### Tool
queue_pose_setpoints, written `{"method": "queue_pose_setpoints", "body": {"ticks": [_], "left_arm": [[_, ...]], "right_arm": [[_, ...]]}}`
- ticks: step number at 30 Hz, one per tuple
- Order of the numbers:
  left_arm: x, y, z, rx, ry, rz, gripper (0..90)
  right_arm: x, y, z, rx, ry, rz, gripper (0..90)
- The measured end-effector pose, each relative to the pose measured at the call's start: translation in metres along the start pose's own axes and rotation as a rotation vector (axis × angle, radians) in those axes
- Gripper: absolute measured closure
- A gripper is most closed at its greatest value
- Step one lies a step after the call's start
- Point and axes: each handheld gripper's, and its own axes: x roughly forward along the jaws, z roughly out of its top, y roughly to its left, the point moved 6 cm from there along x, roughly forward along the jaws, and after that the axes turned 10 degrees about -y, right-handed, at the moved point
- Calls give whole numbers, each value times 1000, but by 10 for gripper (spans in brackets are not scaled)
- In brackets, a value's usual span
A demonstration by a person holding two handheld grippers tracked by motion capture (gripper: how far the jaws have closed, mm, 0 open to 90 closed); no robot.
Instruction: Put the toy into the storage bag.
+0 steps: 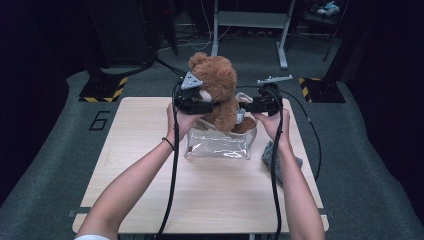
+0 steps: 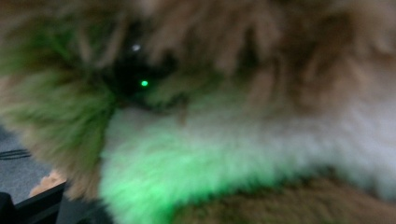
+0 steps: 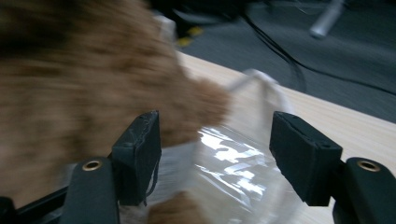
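Teddy bear (image 1: 216, 90) stands upright with its lower half inside a clear plastic bag (image 1: 220, 145), on the far half of the bench (image 1: 150, 190). The bear is the landmark for all that follows

Left claw (image 1: 202, 106) is pressed against the bear's left flank, about chest height; the grey three-cornered plate on top of it sits beside the bear's head. In the high view its tips are buried in fur, so the gap between them cannot be read there. Left gripper view: very close and blurred, brown and whitish fur (image 2: 243, 140) washed with green light, one small green dot in a dark patch. One dark corner of gripper body shows at bottom left, nothing of the pads. Whether this claw grips the bear or merely rests against it, I cannot tell

Right claw (image 3: 215, 154) is at the bear's right flank, low, near the bag's mouth. Right gripper view shows its two black jaws standing well apart, with the crinkled clear film of the bag (image 3: 233, 163) between them and untouched by either pad. The bear's fur (image 3: 70, 93) fills the left of that view, blurred, brushing the left jaw's outer side; contact there is unclear

A grey folded thing (image 1: 272, 157) lies on the bench to the right of the bear, partly hidden under the person's right forearm; its nature is not clear

The bear's feet show through the bag as brown smudges
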Motion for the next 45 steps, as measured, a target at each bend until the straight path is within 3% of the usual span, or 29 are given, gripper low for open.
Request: {"method": "queue_pose_setpoints", "body": {"ticks": [5, 10, 13, 15, 18, 19, 21, 25, 29, 35, 40, 42, 43, 44, 45], "left_arm": [[2, -1, 0, 10, 7, -7, 320], [3, -1, 0, 5, 17, -17, 319], [4, -1, 0, 11, 19, -16, 319], [5, -1, 0, 8, 26, -19, 320], [6, -1, 0, 4, 29, -20, 329], [7, -1, 0, 0, 29, -19, 332], [7, -1, -1, -4, 42, -18, 344], [7, 4, -2, -36, 68, -17, 356], [7, 8, -2, -64, 94, -31, 347], [8, 6, -4, -26, 122, -35, 305], [12, 1, -17, 34, 182, -29, 422], [13, 0, -22, 40, 213, -41, 437], [13, -1, -24, 20, 221, -50, 443], [12, -1, -25, 15, 227, -55, 445], [11, 0, -25, 26, 236, -58, 445]], "right_arm": [[-22, 27, 6, 10, -67, 145, 250], [-27, 37, 5, 10, -87, 191, 232], [-32, 37, 6, 23, -115, 180, 246], [-34, 36, 3, 17, -97, 161, 240], [-32, 41, -1, 15, -73, 171, 217], [-30, 43, -2, 4, -69, 182, 238], [-23, 45, -6, -19, -34, 145, 270], [-13, 43, -8, -9, -11, 143, 441], [-7, 42, -8, -13, 0, 125, 501], [-3, 34, -13, -11, 22, 86, 547], [5, 29, -22, -3, 71, 57, 563], [8, 25, -26, 0, 92, 45, 563], [9, 22, -28, -4, 108, 26, 600], [12, 19, -32, -16, 142, -31, 576], [13, 16, -35, -16, 158, -23, 557]]}}
